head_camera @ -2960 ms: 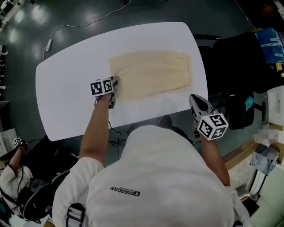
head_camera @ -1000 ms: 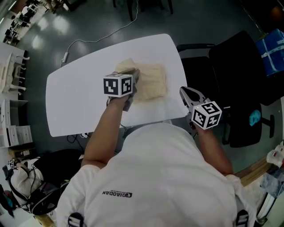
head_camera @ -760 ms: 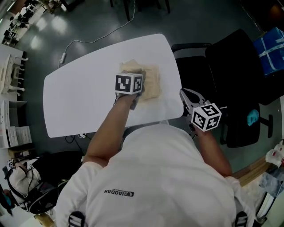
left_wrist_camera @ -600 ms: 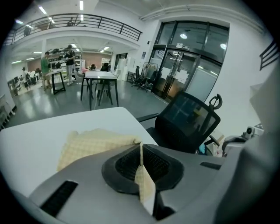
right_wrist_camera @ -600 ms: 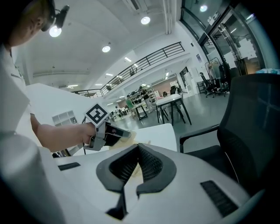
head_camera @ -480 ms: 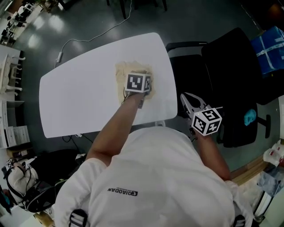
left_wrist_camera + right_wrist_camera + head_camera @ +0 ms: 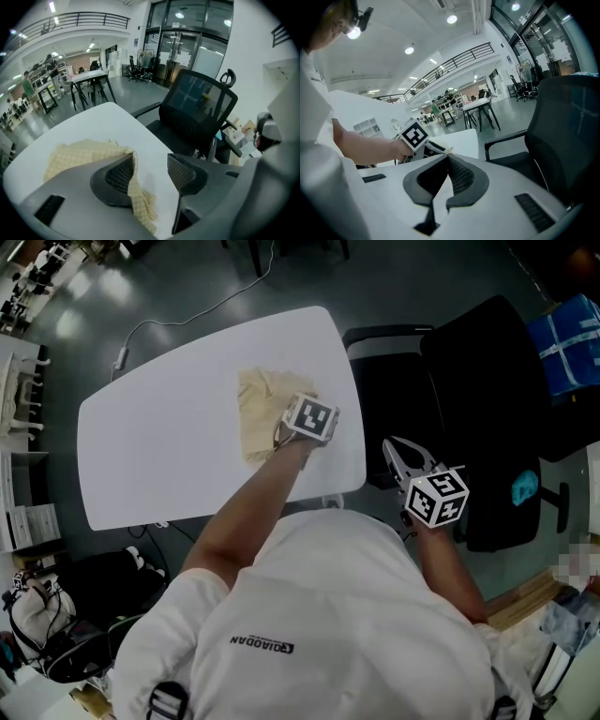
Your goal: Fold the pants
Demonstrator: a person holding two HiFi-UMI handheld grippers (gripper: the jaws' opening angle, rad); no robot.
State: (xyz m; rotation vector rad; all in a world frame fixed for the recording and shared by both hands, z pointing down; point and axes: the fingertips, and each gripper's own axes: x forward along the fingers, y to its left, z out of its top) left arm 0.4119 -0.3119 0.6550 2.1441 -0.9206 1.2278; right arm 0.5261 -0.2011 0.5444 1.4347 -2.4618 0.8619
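Loosely, pants (image 7: 79, 152) drape over one jaw of the just-opened left claw (image 7: 151, 165).

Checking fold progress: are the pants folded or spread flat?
Folded: the pants lie as a small, layered bundle covering only a patch of the table, not laid out full length.

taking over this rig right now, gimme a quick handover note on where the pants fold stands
Left gripper: jaws have just been opening; an edge of the pants hangs against one jaw, not clamped.
Right gripper: shut, empty, held beyond the right edge of the white table, by the black chair.
Pants: a small folded pile on the white table, near its right end.
Done: folded into a compact bundle.
To do: draw the left gripper clear without dragging the fabric; tidy the loose edge if uneven.
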